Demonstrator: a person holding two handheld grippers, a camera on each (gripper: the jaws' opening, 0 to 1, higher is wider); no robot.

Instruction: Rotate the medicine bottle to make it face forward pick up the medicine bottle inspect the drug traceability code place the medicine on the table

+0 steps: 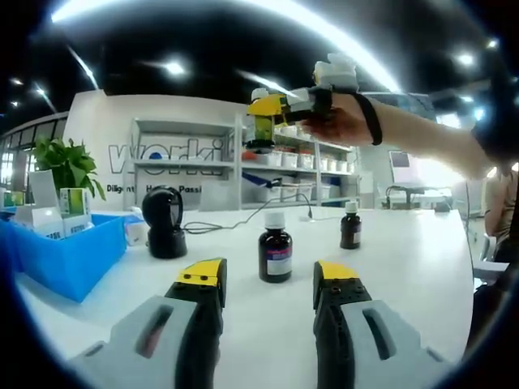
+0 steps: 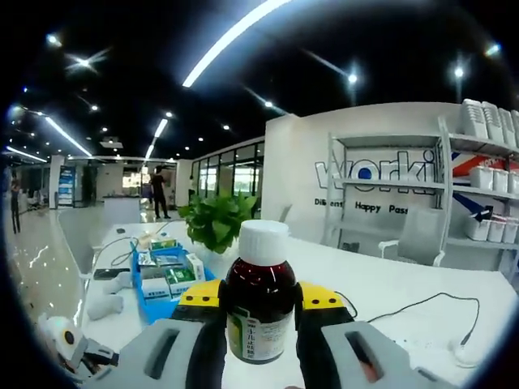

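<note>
Right claw (image 2: 259, 312) grips a dark medicine bottle (image 2: 259, 304), raised above the worktop (image 2: 389, 292). Left claw (image 1: 269, 279) hangs wide open and empty, two more bottles (image 1: 276, 245) standing ahead.

White table (image 1: 405, 267) — two bottles (image 1: 275, 254), blue bin (image 1: 69, 251), scanner (image 1: 165, 223).

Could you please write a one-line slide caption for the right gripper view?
The right tongs hold a white-capped medicine bottle aloft above the white table.

Beyond the fingertips, the white back wall (image 2: 365, 174) carries large grey "worki" lettering (cut off by white shelving) above smaller words "Happy" and "Pas". Bottle label print is too small.
</note>
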